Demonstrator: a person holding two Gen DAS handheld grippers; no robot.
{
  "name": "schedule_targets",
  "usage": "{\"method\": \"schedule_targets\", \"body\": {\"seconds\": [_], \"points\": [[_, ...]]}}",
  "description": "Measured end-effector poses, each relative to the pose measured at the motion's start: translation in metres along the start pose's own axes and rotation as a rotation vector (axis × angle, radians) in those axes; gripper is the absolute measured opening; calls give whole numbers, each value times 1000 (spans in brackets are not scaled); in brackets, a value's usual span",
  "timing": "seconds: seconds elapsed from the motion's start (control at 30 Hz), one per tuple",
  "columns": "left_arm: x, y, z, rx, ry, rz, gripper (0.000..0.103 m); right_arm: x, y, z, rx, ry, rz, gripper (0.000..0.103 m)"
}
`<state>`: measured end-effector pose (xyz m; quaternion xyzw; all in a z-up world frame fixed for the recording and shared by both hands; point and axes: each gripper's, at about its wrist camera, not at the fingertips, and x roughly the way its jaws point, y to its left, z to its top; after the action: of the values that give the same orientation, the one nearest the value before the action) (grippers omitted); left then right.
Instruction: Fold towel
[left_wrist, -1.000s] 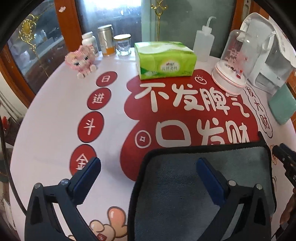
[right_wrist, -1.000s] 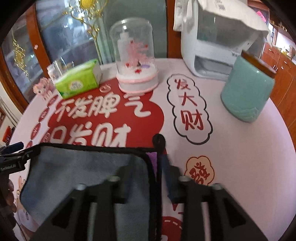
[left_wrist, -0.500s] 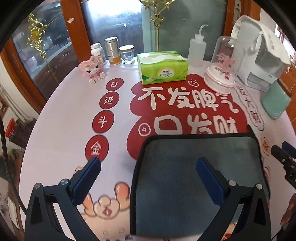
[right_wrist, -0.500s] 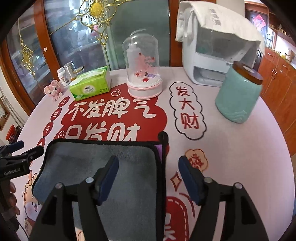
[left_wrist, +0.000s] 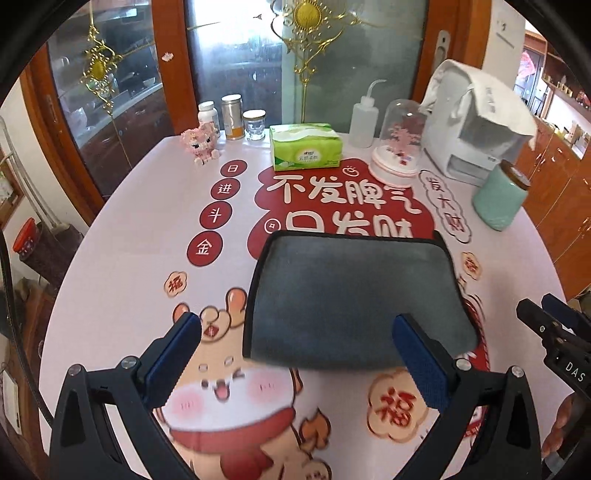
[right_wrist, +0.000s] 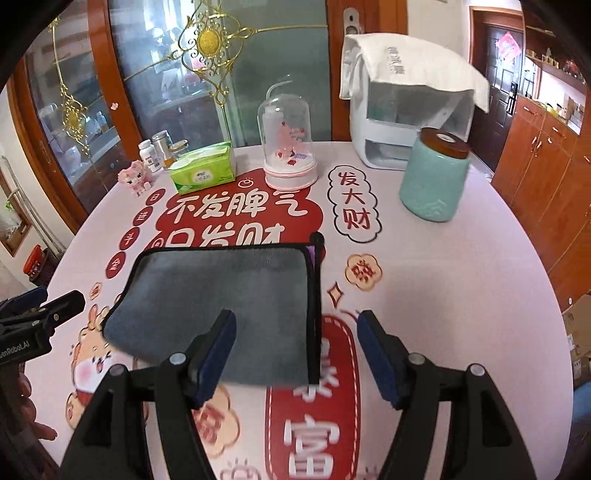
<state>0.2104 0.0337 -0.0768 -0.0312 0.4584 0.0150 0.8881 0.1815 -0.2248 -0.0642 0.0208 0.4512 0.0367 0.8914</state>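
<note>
A grey towel (left_wrist: 354, 299) with black trim lies folded flat on the printed tablecloth; it also shows in the right wrist view (right_wrist: 229, 302). My left gripper (left_wrist: 295, 350) is open and empty, held above the towel's near edge, not touching it. My right gripper (right_wrist: 295, 347) is open and empty above the towel's near right corner. The right gripper also shows at the right edge of the left wrist view (left_wrist: 554, 332), and the left gripper shows at the left edge of the right wrist view (right_wrist: 40, 314).
At the table's far side stand a green tissue pack (left_wrist: 304, 146), a glass dome ornament (left_wrist: 397, 147), a white appliance (left_wrist: 472, 125), a teal jar (left_wrist: 500, 197), a squeeze bottle (left_wrist: 364, 120), small jars (left_wrist: 232, 116) and a pink toy (left_wrist: 201, 142).
Both grippers have pulled back and up from the towel. The right gripper, shut at the towel's right edge a second ago, opened. The towel stays flat.
</note>
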Motion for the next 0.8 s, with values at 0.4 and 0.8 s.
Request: {"method": "schedule_targets", "body": {"seconds": [0.4, 0.8], "points": [[-90, -19, -49, 8, -75, 9, 103, -86, -3, -37, -9, -49, -30, 69], [-161, -42, -98, 22, -124, 22, 103, -140, -4, -84, -12, -67, -21, 69]]}}
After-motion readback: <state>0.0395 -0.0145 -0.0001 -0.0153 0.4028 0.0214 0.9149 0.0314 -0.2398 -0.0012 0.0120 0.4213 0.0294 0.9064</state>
